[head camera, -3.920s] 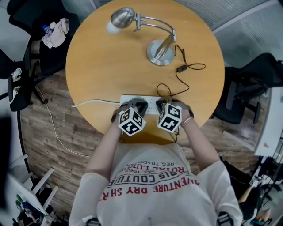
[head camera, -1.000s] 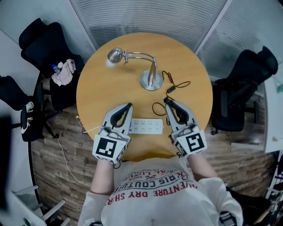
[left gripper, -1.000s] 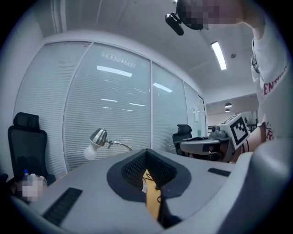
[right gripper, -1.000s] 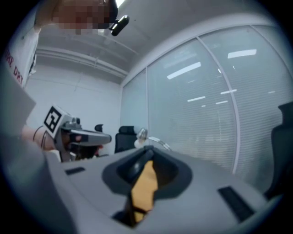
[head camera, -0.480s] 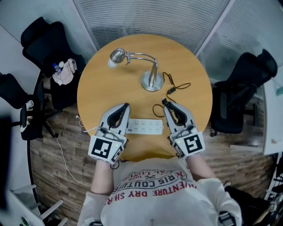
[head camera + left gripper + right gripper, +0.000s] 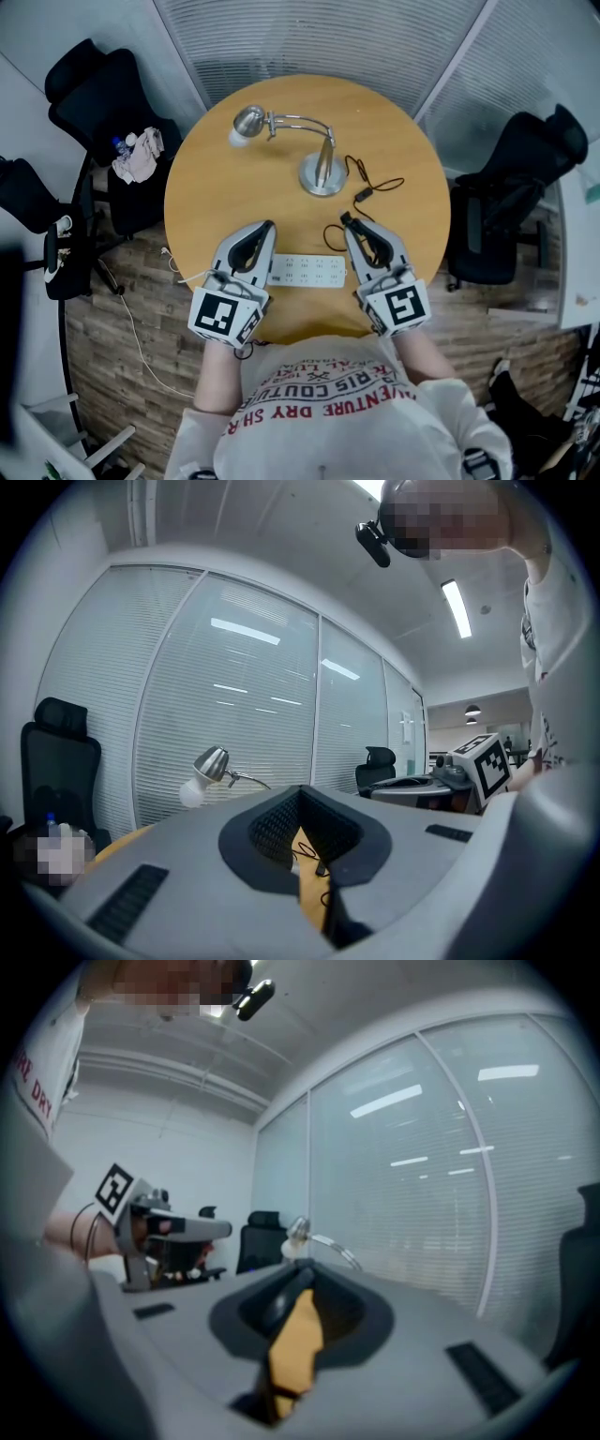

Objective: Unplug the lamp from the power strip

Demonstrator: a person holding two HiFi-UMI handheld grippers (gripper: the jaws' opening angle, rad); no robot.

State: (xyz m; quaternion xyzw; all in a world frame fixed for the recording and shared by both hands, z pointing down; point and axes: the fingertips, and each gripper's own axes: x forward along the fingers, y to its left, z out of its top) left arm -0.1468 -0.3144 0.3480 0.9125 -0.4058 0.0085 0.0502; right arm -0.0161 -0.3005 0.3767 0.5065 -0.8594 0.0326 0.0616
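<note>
My right gripper [image 6: 345, 218] is clamped on the lamp plug [image 6: 286, 1300], held clear of the white power strip [image 6: 307, 271] (the black cord [image 6: 330, 230] trails back to the desk lamp [image 6: 322, 176]). My left gripper [image 6: 268, 226] sits just left of the strip, jaws pressed together on nothing.

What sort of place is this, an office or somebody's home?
Probably an office meeting room: black office chairs flank a round wooden table, and glass walls with blinds stand behind.

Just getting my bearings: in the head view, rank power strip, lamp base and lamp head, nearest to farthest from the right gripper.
From the right gripper:
1. power strip, beside it, leftward
2. lamp base, ahead
3. lamp head, far left
</note>
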